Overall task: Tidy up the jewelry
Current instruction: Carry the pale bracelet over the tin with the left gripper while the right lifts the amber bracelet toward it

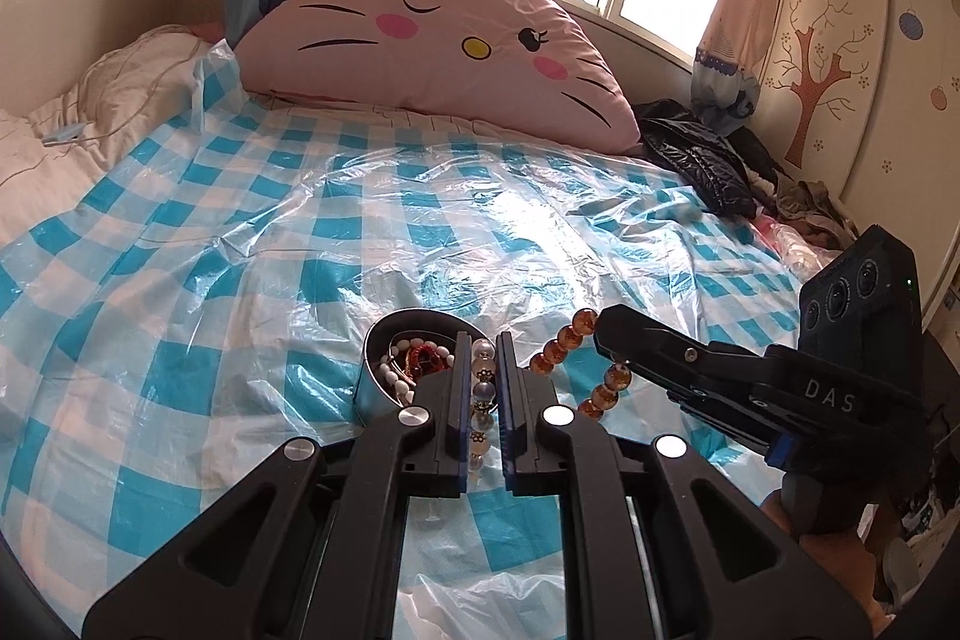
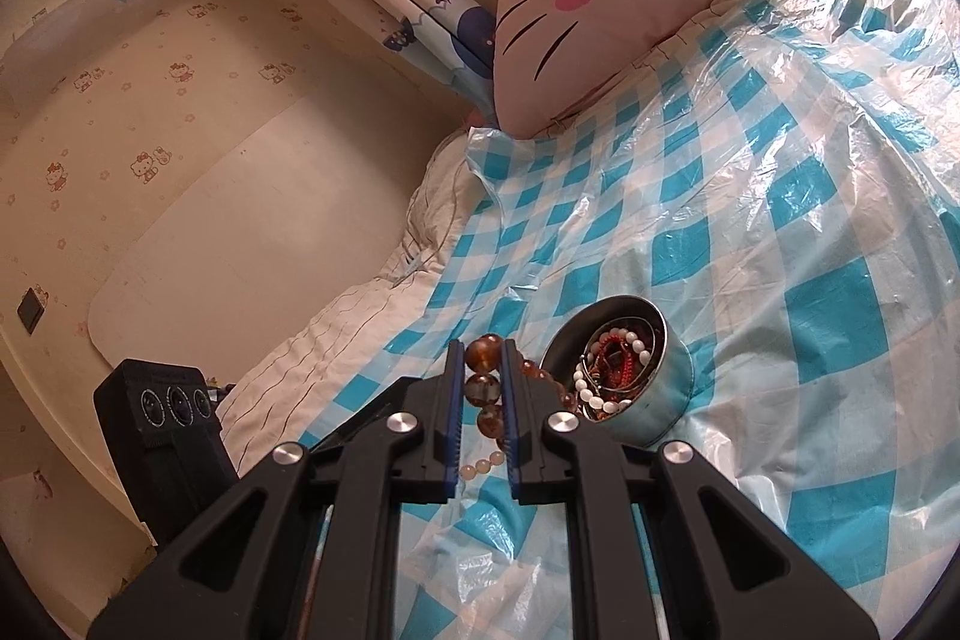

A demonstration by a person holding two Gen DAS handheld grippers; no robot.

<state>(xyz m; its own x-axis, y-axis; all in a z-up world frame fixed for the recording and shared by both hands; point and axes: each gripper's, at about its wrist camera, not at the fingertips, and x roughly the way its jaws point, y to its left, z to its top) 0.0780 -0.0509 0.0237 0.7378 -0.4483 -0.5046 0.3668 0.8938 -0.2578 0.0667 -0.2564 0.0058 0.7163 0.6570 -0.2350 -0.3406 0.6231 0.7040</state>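
Left tongs [image 1: 483, 340] clenched on pale bead bracelet [image 1: 483, 388]. Right tongs [image 2: 483, 346] clenched on amber bead bracelet [image 2: 482, 388]. Round tin [image 2: 666, 388] of jewelry at lower middle, on bed.

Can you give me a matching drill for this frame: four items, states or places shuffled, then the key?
Items:
1. left claw
2. right claw
3. metal tin
4. cat-face pillow

States or places:
A. propped at the head of the bed, under the window
B. shut on the amber bead bracelet
C. sits on the checked plastic sheet, with red and white beads inside
D. shut on the pale bead bracelet

Pairs: 1-D, 2-B, 3-C, 4-A
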